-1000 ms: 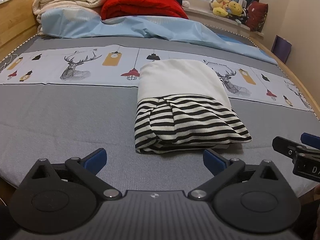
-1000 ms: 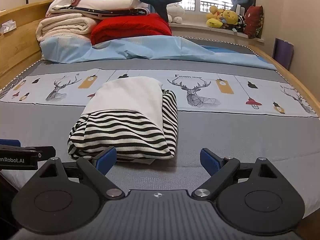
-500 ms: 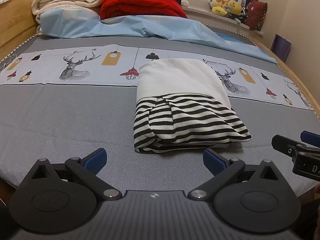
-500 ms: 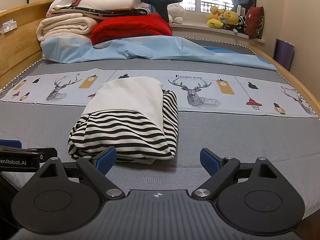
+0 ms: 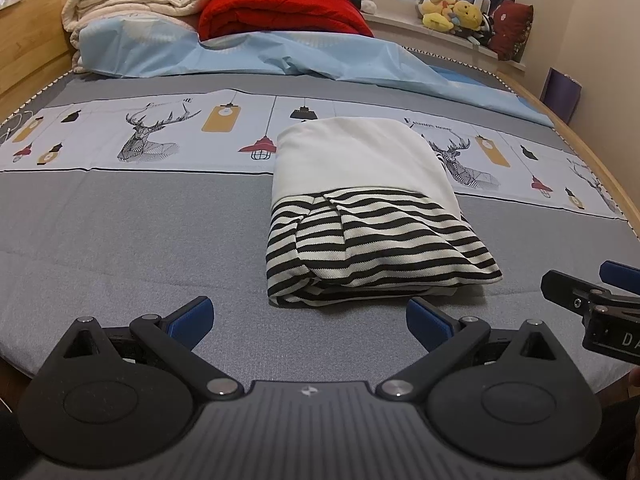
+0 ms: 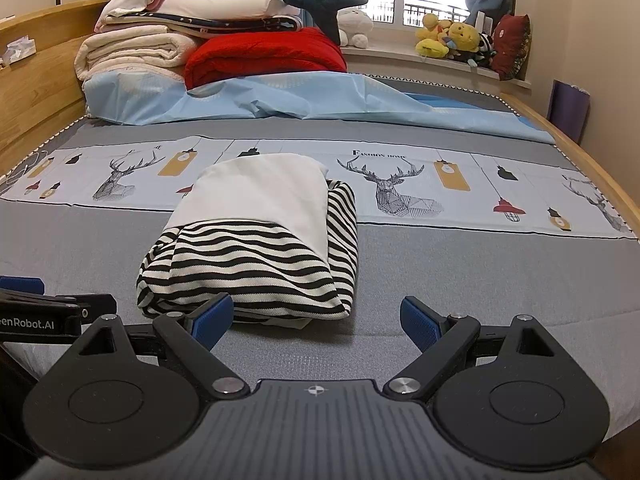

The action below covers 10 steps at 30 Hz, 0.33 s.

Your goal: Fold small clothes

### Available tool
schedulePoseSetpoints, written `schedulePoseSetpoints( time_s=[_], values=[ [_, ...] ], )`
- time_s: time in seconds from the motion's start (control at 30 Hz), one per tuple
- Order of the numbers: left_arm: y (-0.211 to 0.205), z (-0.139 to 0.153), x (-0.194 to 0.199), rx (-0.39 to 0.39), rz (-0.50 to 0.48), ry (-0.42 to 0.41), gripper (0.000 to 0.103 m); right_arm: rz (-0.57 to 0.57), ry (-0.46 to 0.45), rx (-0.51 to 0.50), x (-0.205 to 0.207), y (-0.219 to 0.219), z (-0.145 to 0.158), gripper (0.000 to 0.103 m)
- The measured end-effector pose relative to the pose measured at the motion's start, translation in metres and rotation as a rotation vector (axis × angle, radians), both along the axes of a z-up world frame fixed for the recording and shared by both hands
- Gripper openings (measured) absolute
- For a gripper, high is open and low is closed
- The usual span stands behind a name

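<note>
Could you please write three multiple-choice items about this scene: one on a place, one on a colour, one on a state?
1. Where does the garment lie?
A. on the windowsill
B. on the bed, ahead of both grippers
C. on the blanket pile

2. What colours are its stripes?
A. black and white
B. red and blue
C. green and yellow

3. How do the left gripper and right gripper stand?
A. both shut on the garment
B. one open, one shut
C. both open, holding nothing

Answers: 1 B, it rests folded on the grey cover; 2 A, black and white bands show below a plain white part; 3 C, each pair of blue pads is wide apart and empty.
</note>
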<state>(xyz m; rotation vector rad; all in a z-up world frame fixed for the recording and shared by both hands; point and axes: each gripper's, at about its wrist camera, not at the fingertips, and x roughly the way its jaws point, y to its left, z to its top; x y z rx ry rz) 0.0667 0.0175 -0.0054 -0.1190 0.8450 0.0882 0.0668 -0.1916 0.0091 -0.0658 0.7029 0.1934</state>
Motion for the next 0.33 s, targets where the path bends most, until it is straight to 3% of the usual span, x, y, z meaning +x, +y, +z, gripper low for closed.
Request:
schedulePoseSetpoints(
  time_s=[0.33],
  values=[
    [-0.0006, 0.0012, -0.0015, 0.005, -0.007, -0.008, 0.102, 0.004, -0.001, -0.003, -0.0004, 0.0003, 0.0, 0.091]
  ],
)
